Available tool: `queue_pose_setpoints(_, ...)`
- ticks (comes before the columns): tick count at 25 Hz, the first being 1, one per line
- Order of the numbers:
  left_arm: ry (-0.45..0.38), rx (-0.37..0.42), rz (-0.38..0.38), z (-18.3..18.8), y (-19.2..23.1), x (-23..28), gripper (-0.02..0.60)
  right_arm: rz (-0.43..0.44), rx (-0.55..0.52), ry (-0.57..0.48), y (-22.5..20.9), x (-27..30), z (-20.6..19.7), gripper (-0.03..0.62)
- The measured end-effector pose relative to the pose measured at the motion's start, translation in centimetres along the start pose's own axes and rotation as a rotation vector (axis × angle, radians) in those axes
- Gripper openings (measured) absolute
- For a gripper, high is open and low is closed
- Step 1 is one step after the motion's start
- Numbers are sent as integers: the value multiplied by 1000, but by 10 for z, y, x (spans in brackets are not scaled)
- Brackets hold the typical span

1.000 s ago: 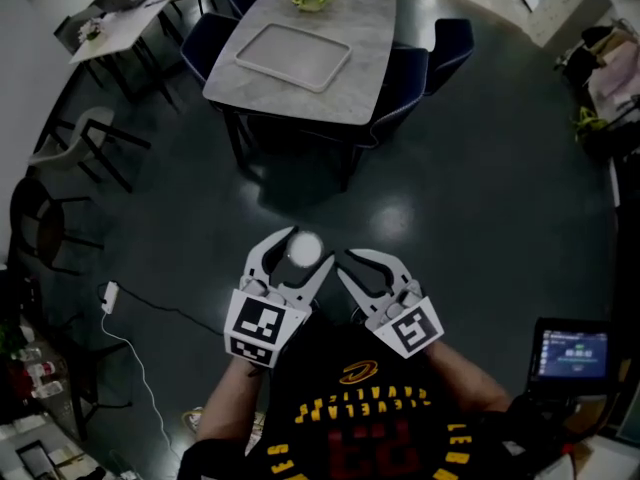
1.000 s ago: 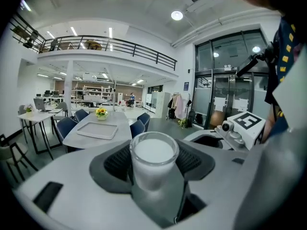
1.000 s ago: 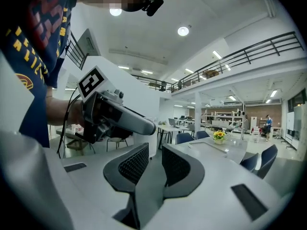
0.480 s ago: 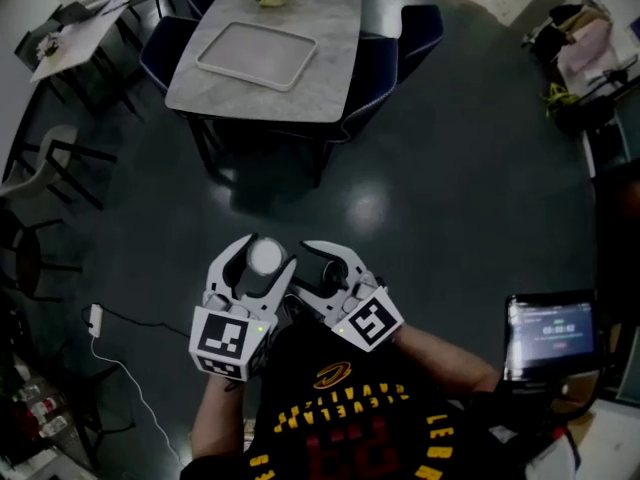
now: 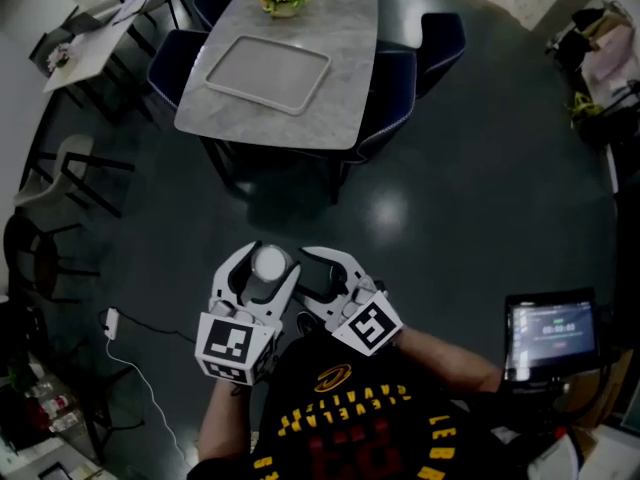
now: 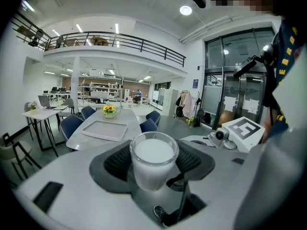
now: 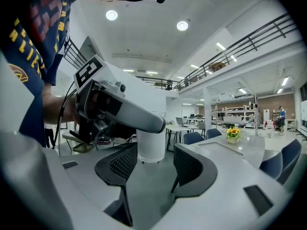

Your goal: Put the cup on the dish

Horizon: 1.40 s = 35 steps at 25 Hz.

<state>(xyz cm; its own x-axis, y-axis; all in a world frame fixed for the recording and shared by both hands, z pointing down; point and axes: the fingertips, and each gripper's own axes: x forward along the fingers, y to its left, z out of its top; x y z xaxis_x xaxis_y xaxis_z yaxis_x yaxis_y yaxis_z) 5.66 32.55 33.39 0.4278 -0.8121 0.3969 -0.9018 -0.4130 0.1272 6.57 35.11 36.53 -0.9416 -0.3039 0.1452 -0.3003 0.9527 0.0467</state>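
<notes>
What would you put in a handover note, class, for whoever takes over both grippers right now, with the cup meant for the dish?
Left gripper: shut on the white cup, held upright.
Right gripper: jaws have just been opening, nothing between them.
Tray, probably the dish: bare, on the table some way ahead.
Done: cup in hand. Left: carry it over, set it on the tray.
</notes>
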Motion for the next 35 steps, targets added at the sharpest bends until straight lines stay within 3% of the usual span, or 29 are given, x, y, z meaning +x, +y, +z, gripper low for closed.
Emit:
queue_pose_setpoints(12, -5, 2, 61, 44, 34, 95, 270, 26, 7, -39, -112, 20, 0, 222)
queue_pose_setpoints(26, 0, -24, 98, 49, 49, 123, 270, 114, 40, -38, -131, 40, -6, 221)
queue_pose_setpoints(35, -6, -29, 57, 56, 80, 140, 270, 115, 20, -22, -150, 82, -6, 221)
